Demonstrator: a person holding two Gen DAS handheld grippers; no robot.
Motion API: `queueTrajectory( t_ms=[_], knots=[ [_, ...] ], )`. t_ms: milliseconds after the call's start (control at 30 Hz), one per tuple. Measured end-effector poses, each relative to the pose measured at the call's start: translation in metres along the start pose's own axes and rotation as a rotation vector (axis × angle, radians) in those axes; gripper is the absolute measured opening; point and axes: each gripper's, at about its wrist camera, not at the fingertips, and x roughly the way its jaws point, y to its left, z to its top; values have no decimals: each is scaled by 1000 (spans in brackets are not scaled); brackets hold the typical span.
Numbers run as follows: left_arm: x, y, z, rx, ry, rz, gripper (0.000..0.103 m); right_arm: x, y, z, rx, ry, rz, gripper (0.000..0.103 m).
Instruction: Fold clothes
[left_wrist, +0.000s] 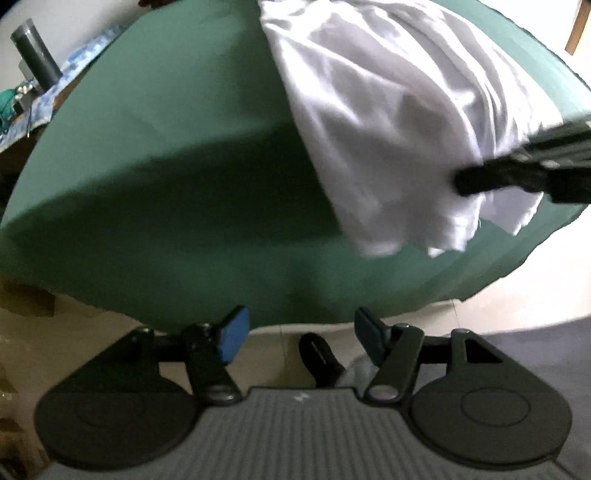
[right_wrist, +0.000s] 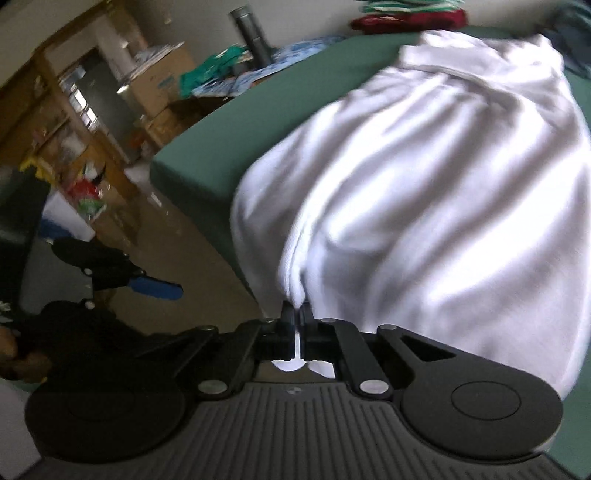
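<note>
Domestic room: wooden shelving (right_wrist: 55, 122) and cardboard boxes (right_wrist: 159, 85) left of the right gripper (right_wrist: 297, 314); green-covered table (right_wrist: 207, 147) ahead.

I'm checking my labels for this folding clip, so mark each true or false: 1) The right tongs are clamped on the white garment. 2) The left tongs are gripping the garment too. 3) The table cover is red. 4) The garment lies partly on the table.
1) True: the right tongs pinch the white garment.
2) False: the left tongs are open and hold nothing, off the table's edge.
3) False: the table cover is green.
4) True: it is draped on the cover, its near edge lifted.
</note>
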Motion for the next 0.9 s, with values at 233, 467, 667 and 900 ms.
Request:
queueTrajectory(
  t_ms=[233,467,667,900],
  knots=[
    [11,5,32,79,-57,-81,82,-6,-14,-21,54,81,38,39],
    [29,3,60,139,-71,-172,49,-21,-14,-27,52,-19,50,33],
    [36,-2,56,254,-78,-62,1,-8,-26,-36,109,57,0,21],
    [18,-5,39,389,-67,-9,2,-81,-77,-75,176,-7,-170,39]
  ],
)
